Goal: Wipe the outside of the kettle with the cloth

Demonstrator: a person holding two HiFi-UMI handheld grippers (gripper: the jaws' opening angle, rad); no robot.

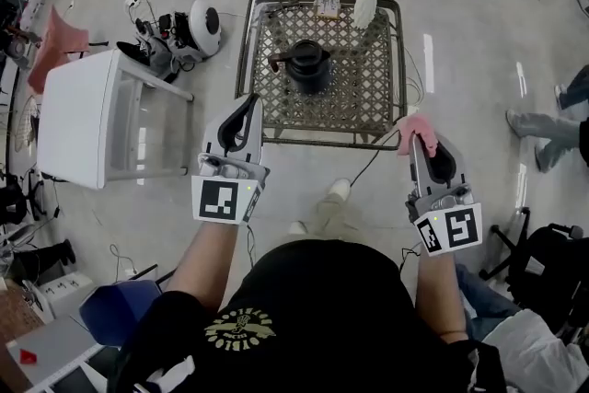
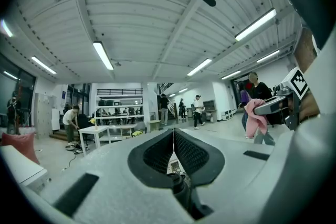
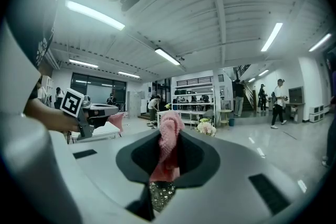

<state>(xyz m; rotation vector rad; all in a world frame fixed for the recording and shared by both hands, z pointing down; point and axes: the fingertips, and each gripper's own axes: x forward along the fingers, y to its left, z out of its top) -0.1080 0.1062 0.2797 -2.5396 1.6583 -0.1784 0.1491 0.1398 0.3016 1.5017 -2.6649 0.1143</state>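
Observation:
A black kettle (image 1: pixel 306 63) stands upright in the middle of a metal lattice table (image 1: pixel 267 110). Both grippers are held up in front of the person, short of the table's near edge and apart from the kettle. My right gripper (image 1: pixel 420 141) is shut on a pink cloth (image 1: pixel 416 130); in the right gripper view the cloth (image 3: pixel 169 149) sticks up between the jaws of the right gripper (image 3: pixel 170 134). My left gripper (image 1: pixel 247 109) is shut with nothing in it, and in its own view the left gripper (image 2: pixel 173 136) has its jaws pressed together. The kettle is not seen in either gripper view.
A white vase of flowers (image 1: pixel 366 3) and a small card (image 1: pixel 328 3) stand at the table's far edge. A white side table (image 1: pixel 92 115) and a round white appliance (image 1: pixel 204 28) with cables lie to the left. Another person's legs (image 1: pixel 552 129) are at the right.

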